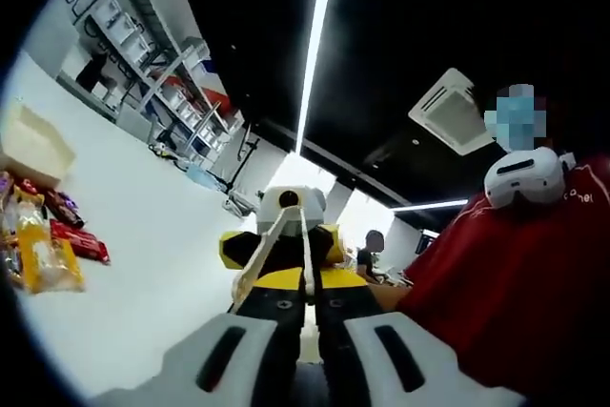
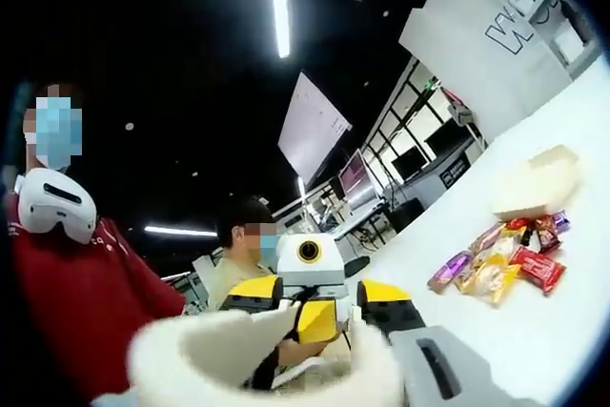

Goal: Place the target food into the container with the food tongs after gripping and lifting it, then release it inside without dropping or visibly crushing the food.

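Observation:
Several wrapped snack packets lie on a white table, with a beige open container just beyond them. Cream food tongs loom close at the bottom of the right gripper view, and my right gripper looks shut on them. In the left gripper view the tongs stick out from that yellow and black gripper, which faces me. My left gripper has a gap between its jaws. Both grippers are held up, well away from the food.
A person in a red top stands close beside the grippers. Another person sits behind. Shelving with bins lines the wall past the table's far end, and the table's middle is bare white surface.

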Tool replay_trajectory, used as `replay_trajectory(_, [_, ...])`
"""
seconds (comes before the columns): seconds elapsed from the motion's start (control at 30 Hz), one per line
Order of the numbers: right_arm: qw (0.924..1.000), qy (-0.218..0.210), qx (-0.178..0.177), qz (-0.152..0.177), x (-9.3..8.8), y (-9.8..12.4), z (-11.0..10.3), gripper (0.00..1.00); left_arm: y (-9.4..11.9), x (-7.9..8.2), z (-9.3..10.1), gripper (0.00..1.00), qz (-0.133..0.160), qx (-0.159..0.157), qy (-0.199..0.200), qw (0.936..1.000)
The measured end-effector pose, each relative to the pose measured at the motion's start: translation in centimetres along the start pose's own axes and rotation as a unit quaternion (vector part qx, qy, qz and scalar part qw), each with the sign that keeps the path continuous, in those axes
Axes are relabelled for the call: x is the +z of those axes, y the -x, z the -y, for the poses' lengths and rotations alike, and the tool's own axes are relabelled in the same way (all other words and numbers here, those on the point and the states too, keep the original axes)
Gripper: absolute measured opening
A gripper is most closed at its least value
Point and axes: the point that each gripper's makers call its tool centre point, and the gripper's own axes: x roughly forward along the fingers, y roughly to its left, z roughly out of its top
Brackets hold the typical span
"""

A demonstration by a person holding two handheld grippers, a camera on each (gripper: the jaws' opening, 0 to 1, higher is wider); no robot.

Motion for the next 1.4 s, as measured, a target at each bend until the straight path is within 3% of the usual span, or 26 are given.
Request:
replay_trajectory(0.47, [0.9998, 0.021, -0.003, 0.001, -0.04, -0.25, -0.21, 0.22, 0.10, -0.05, -0.03, 0.01, -0.019, 0.022, -0.018, 0.9994])
replay_trajectory(0.77, [0.9994, 0.035, -0.003, -0.001, 0.14, -0.44, -0.35, 0.25, 0.10, -0.01, 0.29, 0.01, -0.066, 0.017, -0.034, 0.9971])
replay_trajectory(1.4, [0.9995, 0.031, -0.004, 0.010, 0.52, -0.44, -0.20, 0.26, 0.17, 0.19, 0.26, 0.01, -0.069, 0.017, -0.040, 0.9967])
